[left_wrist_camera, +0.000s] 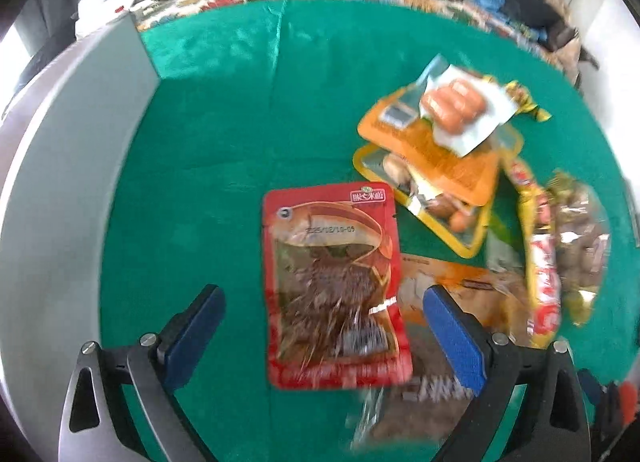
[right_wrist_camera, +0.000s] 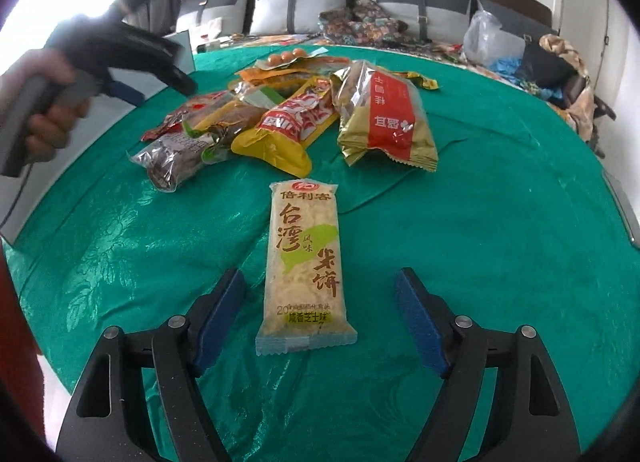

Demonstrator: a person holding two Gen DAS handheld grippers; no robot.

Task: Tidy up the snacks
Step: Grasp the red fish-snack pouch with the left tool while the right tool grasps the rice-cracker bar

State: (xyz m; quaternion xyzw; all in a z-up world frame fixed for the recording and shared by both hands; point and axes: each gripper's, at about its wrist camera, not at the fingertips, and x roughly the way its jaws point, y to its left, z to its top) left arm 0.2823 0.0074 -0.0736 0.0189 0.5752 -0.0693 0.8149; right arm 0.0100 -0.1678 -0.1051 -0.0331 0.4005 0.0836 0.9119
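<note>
So the rice cracker pack (right_wrist_camera: 305, 266) is laid flat and lengthwise on the green cloth (right_wrist_camera: 500, 222), set well apart from the heap, which reads like the start of a sorted row being made rather than anything dropped by chance. The right gripper (right_wrist_camera: 320, 318) is spread wide around that pack, blue pads clear of it on both sides and nothing pinched, so the pack looks released and left to sit on its own. The rest of the snacks are bunched up further back: a yellow-and-red sausage bag (right_wrist_camera: 288, 122), a gold-and-red biscuit bag (right_wrist_camera: 384, 118) and a dark clear-wrapped pack (right_wrist_camera: 176, 158) lie overlapped, probably because they haven't been sorted yet. In the left wrist view the left gripper (left_wrist_camera: 324, 326) is held wide open too, pointed steeply down over a red fish snack pouch (left_wrist_camera: 332, 282), which lies flat between the fingers (left_wrist_camera: 452, 334) without being touched by either pad. That pouch sits at the near edge of the heap, just beside an orange pouch (left_wrist_camera: 440, 158) topped with a clear sausage pack (left_wrist_camera: 456, 102), so it's likely lined up as the easiest next pick, being on top and free along one side. The view is blurred, so the lower packets are hard to name. A grey box wall (left_wrist_camera: 100, 122) is seen at the left edge, maybe meant as a bin, though that can't be confirmed.
</note>
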